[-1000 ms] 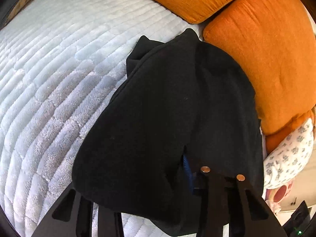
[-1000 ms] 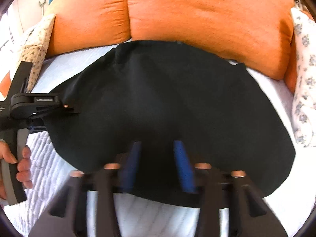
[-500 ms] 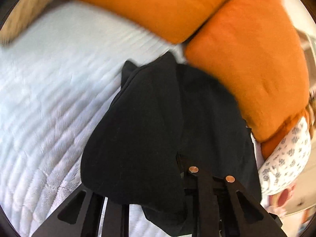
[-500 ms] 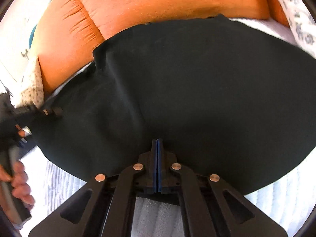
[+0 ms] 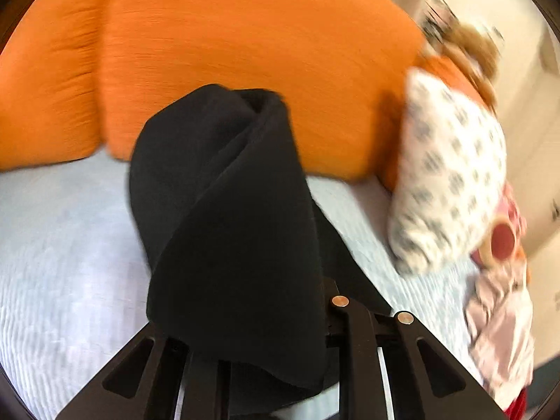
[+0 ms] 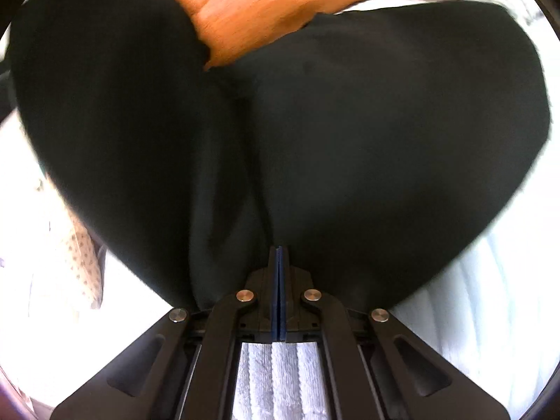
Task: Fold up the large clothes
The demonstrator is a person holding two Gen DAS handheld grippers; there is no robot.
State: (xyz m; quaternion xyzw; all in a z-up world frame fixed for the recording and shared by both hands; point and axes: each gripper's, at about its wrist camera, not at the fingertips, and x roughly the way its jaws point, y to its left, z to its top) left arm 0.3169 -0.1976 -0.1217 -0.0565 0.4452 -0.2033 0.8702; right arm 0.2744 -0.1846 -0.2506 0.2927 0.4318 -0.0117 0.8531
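Mid-fold on the bed (image 5: 63, 245): the black garment (image 5: 224, 217) hangs lifted in front of the orange cushions (image 5: 245, 35), part of it on the bed just below them. To do this well I'd carry both corners across together, keep the cloth taut and lay edge on edge. Left hand-held gripper (image 5: 280, 318) angles down, jaws narrow, pinching a twisted fold. Right hand-held gripper (image 6: 279, 255) also tilts down, clamped fully on the near hem.

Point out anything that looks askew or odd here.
The black garment looks twisted: in the left wrist view its cloth spirals into a rope-like roll instead of lying flat. Nothing looks spilled or damaged on the bed.
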